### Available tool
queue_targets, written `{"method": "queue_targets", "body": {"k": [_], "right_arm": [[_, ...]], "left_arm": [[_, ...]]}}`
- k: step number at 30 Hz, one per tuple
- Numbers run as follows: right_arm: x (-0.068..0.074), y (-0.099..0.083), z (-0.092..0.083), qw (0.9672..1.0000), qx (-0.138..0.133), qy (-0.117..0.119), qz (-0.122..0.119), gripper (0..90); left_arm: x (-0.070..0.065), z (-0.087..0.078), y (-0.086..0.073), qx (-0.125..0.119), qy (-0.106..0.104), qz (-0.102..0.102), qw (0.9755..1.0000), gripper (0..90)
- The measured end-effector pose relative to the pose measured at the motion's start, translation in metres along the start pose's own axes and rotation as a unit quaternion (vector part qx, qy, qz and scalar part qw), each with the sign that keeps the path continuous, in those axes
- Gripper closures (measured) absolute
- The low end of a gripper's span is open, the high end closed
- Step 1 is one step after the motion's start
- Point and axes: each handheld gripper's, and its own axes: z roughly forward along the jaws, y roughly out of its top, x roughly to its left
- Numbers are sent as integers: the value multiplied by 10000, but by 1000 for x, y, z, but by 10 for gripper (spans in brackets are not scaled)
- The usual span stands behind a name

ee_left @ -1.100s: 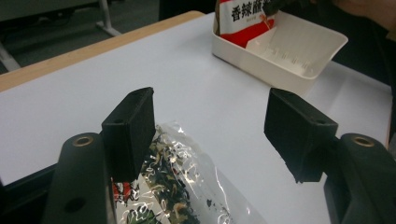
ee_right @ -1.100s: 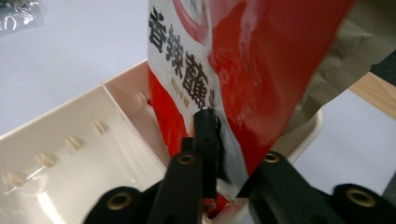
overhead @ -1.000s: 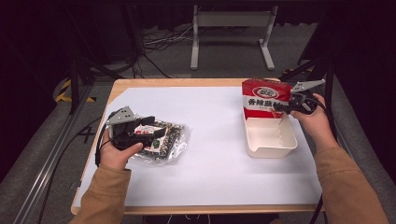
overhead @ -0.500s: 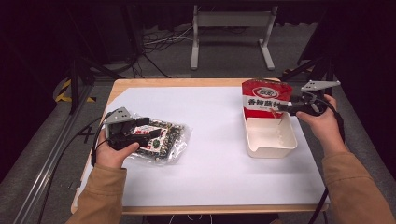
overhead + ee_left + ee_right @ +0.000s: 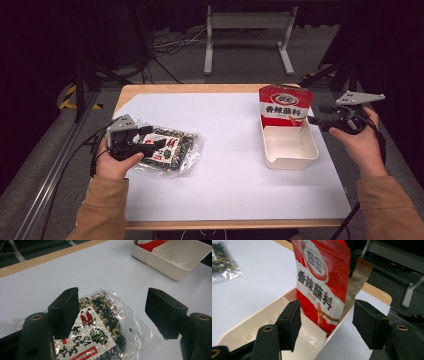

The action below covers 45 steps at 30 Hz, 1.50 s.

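A recording lab: dark curtained surroundings, loose floor cables point(image 5: 167, 45), a metal stand point(image 5: 247, 35) behind the white-covered table point(image 5: 225, 170).

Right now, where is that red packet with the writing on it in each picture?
High view: red packet stands upright at the far end of the cream tray, right of centre.
Left gripper view: a red sliver in the tray, top edge.
Right gripper view: centre, upright.
Shared landmark: the cream tray.

Showing bold black characters "香辣蘸料" on the white band of the red pouch point(image 5: 322, 287), with smaller white script above; carrying unreadable black characters on the clear bag's point(image 5: 100, 332) label.
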Motion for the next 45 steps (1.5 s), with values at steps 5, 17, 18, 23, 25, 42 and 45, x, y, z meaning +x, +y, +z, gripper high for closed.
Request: {"method": "queue_targets", "body": {"k": [5, 17, 18, 23, 25, 42, 45], "right_arm": [[16, 2, -10, 9997, -159, 191, -58, 393], [48, -1, -15, 9970, -389, 665, -73, 401], [50, -2, -16, 9968, -382, 698, -45, 401], [63, -4, -14, 9956, -426, 823, -103, 401], [67, -3, -13, 9952, -456, 856, -155, 400], [102, -1, -2, 9892, -590, 1301, -323, 431], [109, 3, 2, 9872, -616, 1418, -398, 431]], "left_arm": [[4, -4, -2, 24, 79, -15, 10000, 273], [12, -9, -6, 162, 259, -22, 9995, 264], [12, -9, -7, 218, 287, -51, 9993, 265], [15, -8, -9, 329, 434, -79, 9985, 265], [16, -7, -10, 374, 492, -150, 9980, 263], [39, -16, -29, 610, 1246, -557, 9888, 274], [43, -20, -34, 722, 1458, -597, 9849, 272]]}}
